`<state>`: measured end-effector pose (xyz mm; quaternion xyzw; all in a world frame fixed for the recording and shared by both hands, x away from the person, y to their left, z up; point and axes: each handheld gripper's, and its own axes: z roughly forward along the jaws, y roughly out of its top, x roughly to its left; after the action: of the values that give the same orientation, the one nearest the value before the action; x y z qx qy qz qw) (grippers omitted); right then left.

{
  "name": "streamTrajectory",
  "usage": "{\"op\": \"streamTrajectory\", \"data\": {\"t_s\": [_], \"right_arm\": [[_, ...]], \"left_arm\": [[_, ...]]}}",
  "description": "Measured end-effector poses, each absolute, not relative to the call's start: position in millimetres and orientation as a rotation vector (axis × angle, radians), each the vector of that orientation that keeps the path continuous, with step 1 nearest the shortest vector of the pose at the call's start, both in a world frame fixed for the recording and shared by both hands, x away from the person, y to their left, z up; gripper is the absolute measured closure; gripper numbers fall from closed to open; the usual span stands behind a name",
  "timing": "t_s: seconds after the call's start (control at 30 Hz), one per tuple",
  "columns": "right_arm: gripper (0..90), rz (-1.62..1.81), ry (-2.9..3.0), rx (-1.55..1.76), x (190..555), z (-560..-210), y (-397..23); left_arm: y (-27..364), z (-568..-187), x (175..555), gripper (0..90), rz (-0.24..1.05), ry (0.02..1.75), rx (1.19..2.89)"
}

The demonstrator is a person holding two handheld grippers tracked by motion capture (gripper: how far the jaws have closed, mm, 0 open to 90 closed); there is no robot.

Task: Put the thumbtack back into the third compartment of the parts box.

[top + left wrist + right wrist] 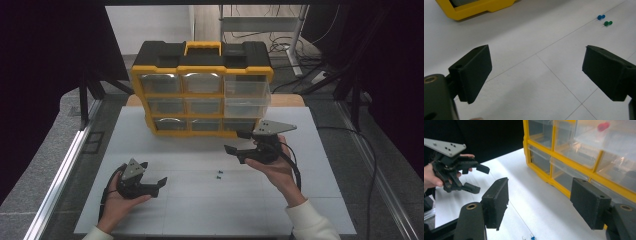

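Observation:
A yellow and black drawer organizer with clear drawers stands at the back of the white table. Two small pushpins, one blue and one green, lie on the table in front of it. My left gripper rests low at the front left, held in a hand, its jaws open with nothing between them. My right gripper hovers just in front of the organizer's lower right drawers, open and empty. The pins lie between the two grippers, apart from both.
A red object sits inside one upper clear drawer. The right gripper view also shows the left gripper farther off. Metal rails run along the table's sides, and cables lie on the floor behind.

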<state>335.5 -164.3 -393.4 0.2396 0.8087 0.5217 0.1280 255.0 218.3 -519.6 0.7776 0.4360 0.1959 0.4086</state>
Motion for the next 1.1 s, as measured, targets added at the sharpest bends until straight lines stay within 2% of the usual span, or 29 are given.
{"op": "streamTrajectory", "data": {"t_s": [1.1], "right_arm": [[31.5, 1.203, 2.568, 0.788, 357, -480, -143]], "left_arm": [[218, -521, 254, 9.3, 0.491, 1.092, 1.969]]}}
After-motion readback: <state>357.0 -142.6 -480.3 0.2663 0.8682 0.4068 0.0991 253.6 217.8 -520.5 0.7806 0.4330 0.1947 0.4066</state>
